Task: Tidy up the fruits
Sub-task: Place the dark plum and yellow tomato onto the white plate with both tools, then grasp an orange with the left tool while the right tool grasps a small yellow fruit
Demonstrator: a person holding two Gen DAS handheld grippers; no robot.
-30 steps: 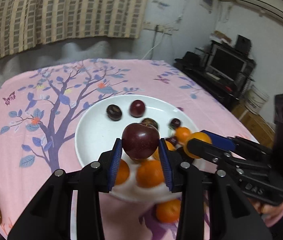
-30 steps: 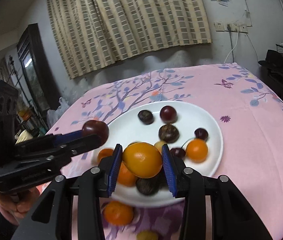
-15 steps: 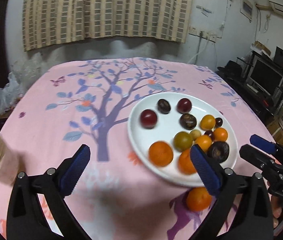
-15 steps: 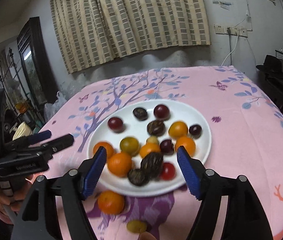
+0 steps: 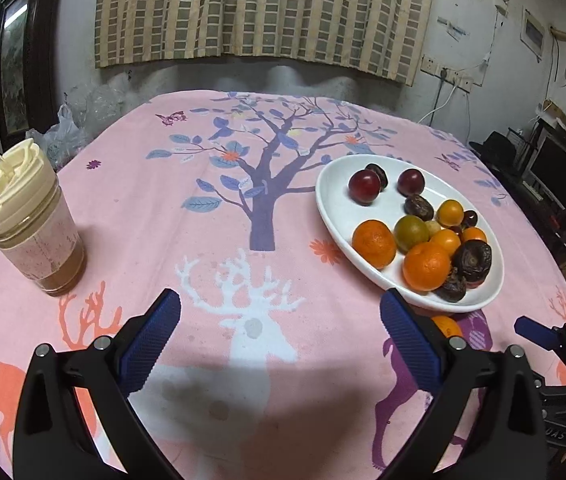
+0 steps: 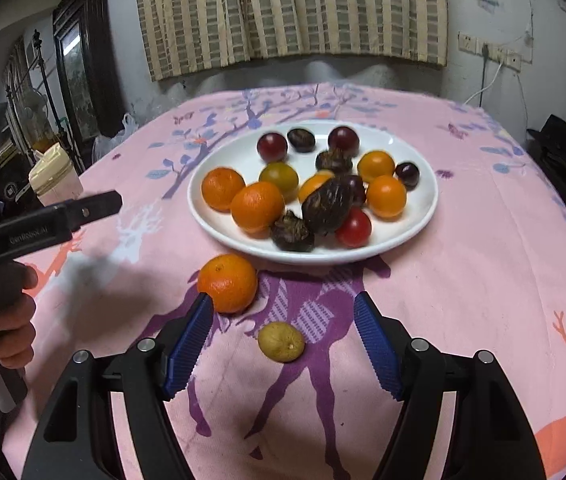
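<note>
Pink printed tablecloth (image 5: 211,216) across a round table, tree and deer motifs, striped curtain behind.

Changed since a second ago: dark red plum (image 5: 364,186) gone from the left gripper (image 5: 279,344), now lying at the far left of the white oval ceramic plate (image 5: 331,216); orange fruit gone from the right gripper (image 6: 283,344), now among the pile on that plate. Both sets of blue ribbed pads spread wide, nothing between them. Both grippers drawn back from the plate toward the near edge of the cloth.

Meaning for the task, as a judgement: two more pieces delivered, most of the fruit gathered, two strays left off the plate. Round orange mandarin (image 6: 227,283), dimpled skin, just in front of the plate's near rim, beside the right gripper's left pad. Small yellow-green fruit (image 6: 281,341), smooth and dull, nearer still, lined up between the right gripper's pads but untouched. Likely next pick.

On the plate: glossy plums, pebbled mandarins, smooth orange cherry tomatoes, wrinkled dark brown dried fruits (image 6: 329,208).

Well left of the plate: clear tumbler with cream lid (image 5: 31,220), not part of the job.
</note>
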